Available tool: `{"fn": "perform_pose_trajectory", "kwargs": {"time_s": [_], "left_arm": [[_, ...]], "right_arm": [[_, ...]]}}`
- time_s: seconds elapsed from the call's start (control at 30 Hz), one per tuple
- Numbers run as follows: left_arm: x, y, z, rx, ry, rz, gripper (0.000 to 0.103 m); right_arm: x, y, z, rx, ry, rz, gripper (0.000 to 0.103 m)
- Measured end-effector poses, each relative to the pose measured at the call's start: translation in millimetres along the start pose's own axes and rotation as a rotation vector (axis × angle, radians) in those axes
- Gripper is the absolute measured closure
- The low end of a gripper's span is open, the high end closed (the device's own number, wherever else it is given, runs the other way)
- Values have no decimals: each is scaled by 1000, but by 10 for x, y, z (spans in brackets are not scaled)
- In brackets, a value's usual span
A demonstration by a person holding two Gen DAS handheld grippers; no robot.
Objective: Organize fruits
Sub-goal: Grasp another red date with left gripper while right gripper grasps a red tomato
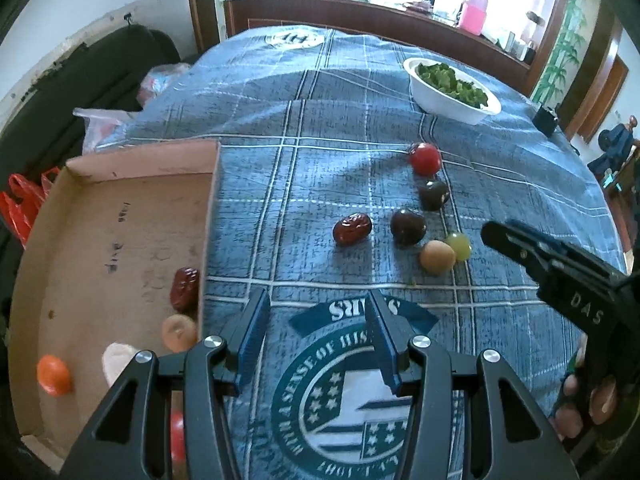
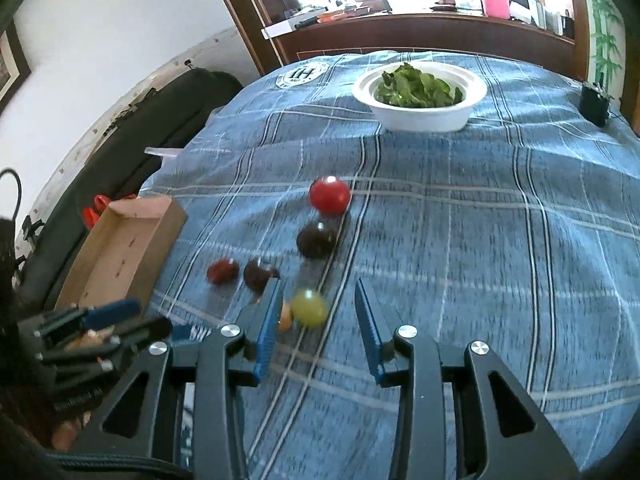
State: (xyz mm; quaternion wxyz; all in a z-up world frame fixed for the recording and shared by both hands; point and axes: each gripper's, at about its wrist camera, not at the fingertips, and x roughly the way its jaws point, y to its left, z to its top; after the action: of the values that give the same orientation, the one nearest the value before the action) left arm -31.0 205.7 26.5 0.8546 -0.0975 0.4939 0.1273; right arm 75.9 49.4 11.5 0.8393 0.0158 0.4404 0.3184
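Fruit is lying loose on the blue plaid cloth [image 1: 320, 184]: a red tomato [image 1: 425, 158], dark plums, a date [image 1: 352, 229], a green grape [image 2: 309, 307]. The right gripper [image 2: 316, 320] is hovering over the grape, jaws spread. The left gripper [image 1: 316, 332] is gaping empty beside the cardboard tray [image 1: 120, 184], which is holding several fruits.

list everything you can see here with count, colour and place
cardboard box: 1, brown, left on the cloth
fruits in the box: at least 5, dark red, tan, pale, orange, red
tomato: 1, red, mid cloth
dark fruits: 2, near black, below the tomato
red date: 1, on the cloth near the box
grape: 1, green, beside a tan fruit
bowl: 1, white, holds greens, far side
tablecloth: 1, blue plaid
left gripper: open, empty
right gripper: open, above the grape
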Motion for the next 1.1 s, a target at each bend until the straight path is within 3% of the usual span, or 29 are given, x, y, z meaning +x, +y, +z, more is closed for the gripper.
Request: {"fn": "perform_pose_trajectory", "kwargs": {"time_s": [0.5,0.67,0.73,0.77,0.8,1.1], "left_arm": [[581,-82,360,-19,68,2,54],[634,-158,411,18,32,31,55],[631,-181,410,31,13,21,66],[618,-185,400,37,8,15,82],[610,-189,399,40,6,9,85],[318,-43,313,16,-36,-26,85]], "right_arm": [[611,-22,572,-5,19,-49,64],[855,5,606,-26,69,-23,64],[888,58,592,-48,77,-11,70],[882,75,584,-55,73,-20,70],[858,85,579,-55,67,-21,70],[382,137,506,-31,-18,25,70]]}}
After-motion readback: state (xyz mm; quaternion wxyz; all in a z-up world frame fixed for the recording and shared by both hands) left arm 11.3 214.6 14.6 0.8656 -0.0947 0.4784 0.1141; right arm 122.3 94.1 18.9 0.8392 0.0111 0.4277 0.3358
